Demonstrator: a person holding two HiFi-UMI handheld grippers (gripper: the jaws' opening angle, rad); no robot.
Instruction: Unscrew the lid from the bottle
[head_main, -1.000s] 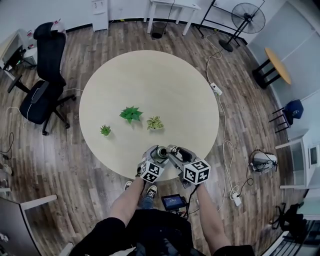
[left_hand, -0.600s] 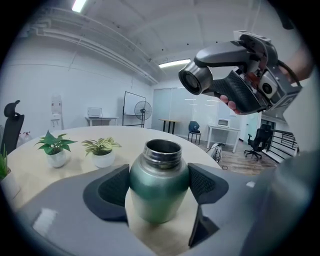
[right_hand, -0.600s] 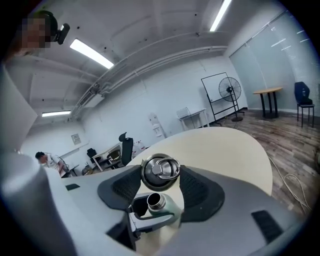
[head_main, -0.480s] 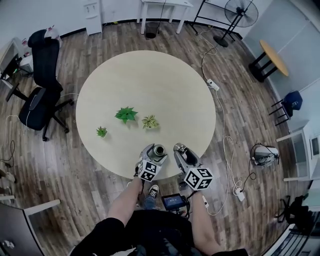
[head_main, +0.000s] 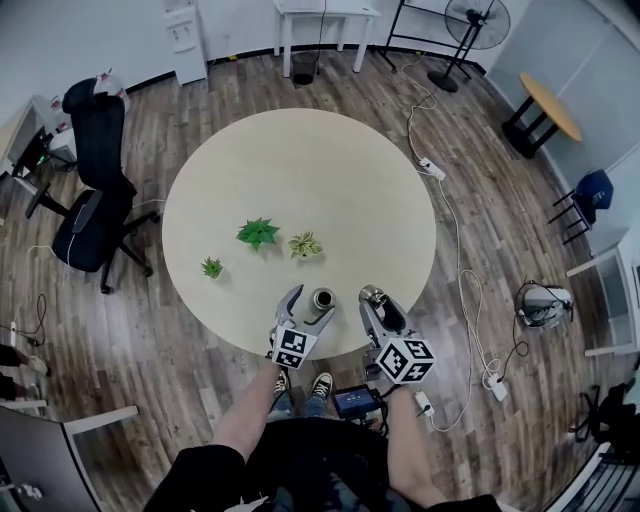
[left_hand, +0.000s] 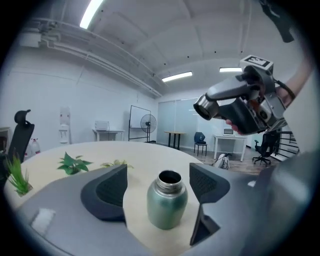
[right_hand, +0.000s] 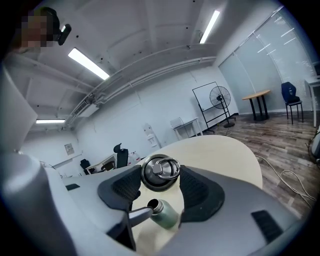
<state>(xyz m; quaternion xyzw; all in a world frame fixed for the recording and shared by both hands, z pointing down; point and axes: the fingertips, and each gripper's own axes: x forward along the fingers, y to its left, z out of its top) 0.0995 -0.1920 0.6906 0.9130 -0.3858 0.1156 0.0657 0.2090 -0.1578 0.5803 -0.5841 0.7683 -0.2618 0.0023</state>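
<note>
My right gripper (right_hand: 160, 186) is clamped on the metal lid (right_hand: 160, 172), whose ring handle faces the camera. I hold it off the bottle, just to its right. The green metal bottle (left_hand: 167, 200) stands upright and uncapped on the round table (head_main: 300, 170), near the edge closest to me. Its mouth is open, but the inside is dark and I cannot tell whether it holds anything. My left gripper (head_main: 311, 306) has just been opening its jaws. The bottle stands between them, and neither pad touches its sides. Three small green plants (head_main: 258, 233) sit farther in on the table.
</note>
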